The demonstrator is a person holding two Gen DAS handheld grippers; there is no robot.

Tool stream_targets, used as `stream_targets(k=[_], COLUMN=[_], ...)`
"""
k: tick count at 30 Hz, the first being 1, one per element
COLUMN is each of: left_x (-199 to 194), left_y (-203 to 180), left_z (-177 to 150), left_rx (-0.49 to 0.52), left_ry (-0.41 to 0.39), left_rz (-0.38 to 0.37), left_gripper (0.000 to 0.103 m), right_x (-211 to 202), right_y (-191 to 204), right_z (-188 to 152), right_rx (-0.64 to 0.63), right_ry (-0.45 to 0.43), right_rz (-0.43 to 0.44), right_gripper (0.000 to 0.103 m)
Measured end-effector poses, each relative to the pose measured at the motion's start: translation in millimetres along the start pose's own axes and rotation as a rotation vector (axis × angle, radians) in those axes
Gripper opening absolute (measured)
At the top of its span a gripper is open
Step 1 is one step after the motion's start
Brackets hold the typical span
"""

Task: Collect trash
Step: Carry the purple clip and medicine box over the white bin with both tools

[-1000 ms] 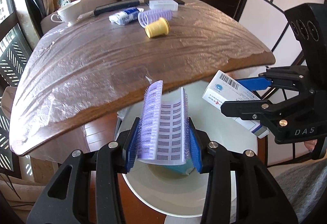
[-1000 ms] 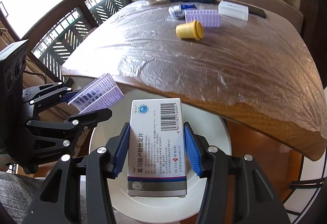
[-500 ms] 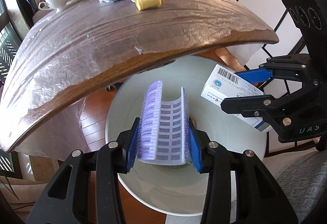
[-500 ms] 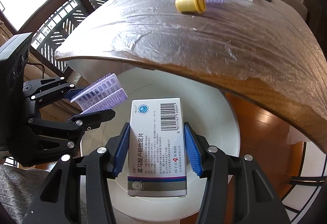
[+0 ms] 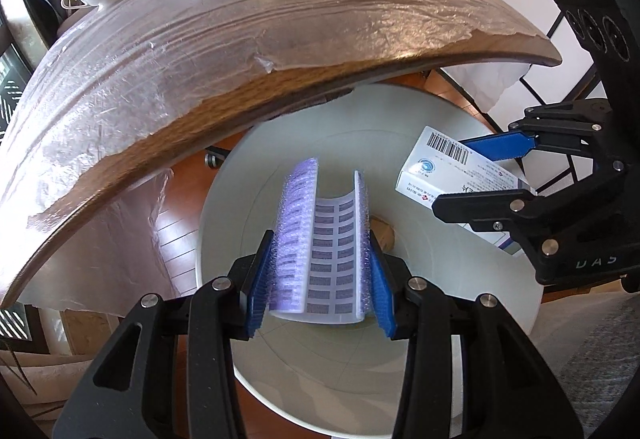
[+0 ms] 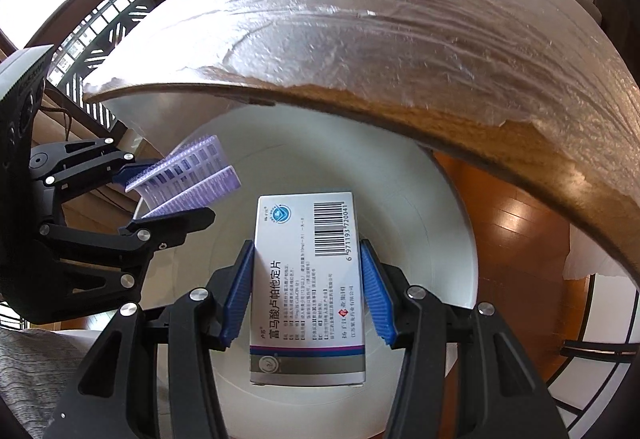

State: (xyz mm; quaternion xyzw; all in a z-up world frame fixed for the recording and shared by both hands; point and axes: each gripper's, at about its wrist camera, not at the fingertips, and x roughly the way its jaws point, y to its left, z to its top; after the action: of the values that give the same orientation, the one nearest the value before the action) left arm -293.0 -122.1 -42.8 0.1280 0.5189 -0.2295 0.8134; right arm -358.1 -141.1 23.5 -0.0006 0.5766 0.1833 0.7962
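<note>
Both claws (left [image 5: 320, 279], right [image 6: 304, 291]) gripping above bin [image 5: 440, 339]

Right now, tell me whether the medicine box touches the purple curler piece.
Apart. The right wrist view shows white bin wall between the medicine box and the purple curler piece.

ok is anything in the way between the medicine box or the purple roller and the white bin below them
Nothing visible. The medicine box in the right gripper and the purple roller in the left gripper both hang over the open mouth of the white bin. The table edge lies beyond them.
</note>
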Motion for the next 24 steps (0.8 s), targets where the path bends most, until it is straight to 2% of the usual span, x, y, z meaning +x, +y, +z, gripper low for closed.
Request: stream_targets(k=[20,24], left_x=[31,32], left_y=[10,0], left_z=[-20,-19], left_rx=[0.037,0.043], left_ry=[0.058,0.064], left_rz=[0.006,0.008], left_gripper=[0.045,0.045], right_x=[40,45], right_y=[11,13], right_z=[13,13], right_rx=[0.004,0.003], right_ry=[0.051,0.054], right_rz=[-0.051,-0.054], right_gripper=[0.050,0.050])
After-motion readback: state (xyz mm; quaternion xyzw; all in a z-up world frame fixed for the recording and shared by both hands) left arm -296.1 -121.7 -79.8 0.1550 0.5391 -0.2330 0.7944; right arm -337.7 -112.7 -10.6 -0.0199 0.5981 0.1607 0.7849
